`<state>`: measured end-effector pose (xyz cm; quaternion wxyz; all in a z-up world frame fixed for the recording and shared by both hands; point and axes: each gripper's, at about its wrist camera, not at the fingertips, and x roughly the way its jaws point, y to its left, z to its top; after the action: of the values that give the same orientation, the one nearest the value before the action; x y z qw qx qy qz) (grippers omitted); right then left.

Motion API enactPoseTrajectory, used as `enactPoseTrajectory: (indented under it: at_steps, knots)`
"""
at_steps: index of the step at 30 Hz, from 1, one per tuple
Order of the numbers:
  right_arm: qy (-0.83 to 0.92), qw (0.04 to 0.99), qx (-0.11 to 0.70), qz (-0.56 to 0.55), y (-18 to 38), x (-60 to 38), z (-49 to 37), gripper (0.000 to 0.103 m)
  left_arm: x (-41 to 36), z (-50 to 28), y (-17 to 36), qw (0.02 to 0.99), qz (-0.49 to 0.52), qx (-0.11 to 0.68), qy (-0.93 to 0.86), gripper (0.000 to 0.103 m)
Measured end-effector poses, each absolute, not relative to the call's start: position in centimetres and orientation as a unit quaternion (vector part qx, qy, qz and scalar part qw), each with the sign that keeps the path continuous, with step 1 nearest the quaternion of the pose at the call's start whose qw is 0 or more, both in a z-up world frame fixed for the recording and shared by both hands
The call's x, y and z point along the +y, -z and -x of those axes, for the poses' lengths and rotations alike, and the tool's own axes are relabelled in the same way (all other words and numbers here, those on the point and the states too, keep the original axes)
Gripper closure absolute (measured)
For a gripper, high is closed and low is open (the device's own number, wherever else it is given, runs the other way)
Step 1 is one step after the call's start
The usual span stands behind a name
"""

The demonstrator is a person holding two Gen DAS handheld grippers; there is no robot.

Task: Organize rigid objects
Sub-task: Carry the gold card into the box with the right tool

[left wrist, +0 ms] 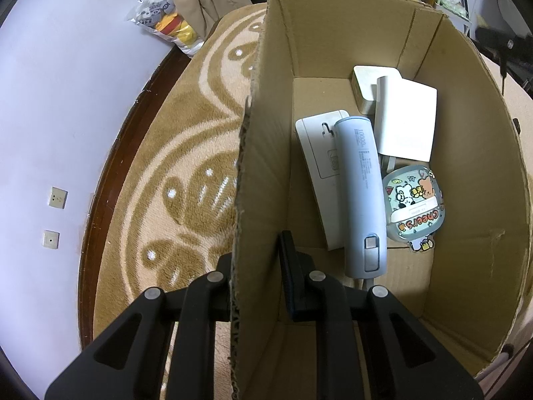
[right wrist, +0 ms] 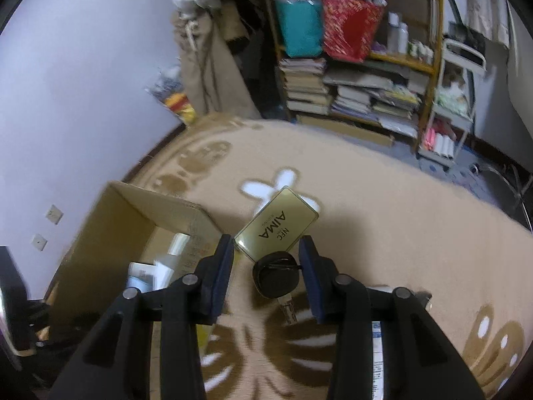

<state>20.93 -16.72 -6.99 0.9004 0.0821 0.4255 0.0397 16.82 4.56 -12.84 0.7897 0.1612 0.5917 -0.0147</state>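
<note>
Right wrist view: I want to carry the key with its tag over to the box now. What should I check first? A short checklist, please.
1. Key and gold tag sit between the right gripper fingers: ok.
2. Grip on them is firm: cannot tell.
3. Cardboard box is open on top: ok.
4. Left gripper straddles the box wall: ok; clamped: cannot tell.
5. Bare floor in the box beside the power bank: ok.
</note>
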Motion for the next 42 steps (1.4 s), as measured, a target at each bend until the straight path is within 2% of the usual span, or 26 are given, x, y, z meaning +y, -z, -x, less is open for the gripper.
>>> enactPoseTrajectory:
  at_steps: [13, 27, 42]
  knots:
    - [-0.123, 0.916, 0.375, -0.068, 2.7, -11.5, -18.9, 0.06, 4.6, -16.8, 12.8, 0.79, -0.162, 0.591, 0.015, 0.085]
    - [-0.155, 0.9, 0.396, -0.1, 5.4, -9.1, -18.4, 0.06, 4.5, -16.8, 12.8, 0.79, -0.164, 0.591, 0.015, 0.085]
    - [-0.143, 0.902, 0.401, -0.068, 6.6, -8.1, -17.6, 0.06, 4.6, -16.8, 12.9, 0.79, -0.164, 0.591, 0.018, 0.085]
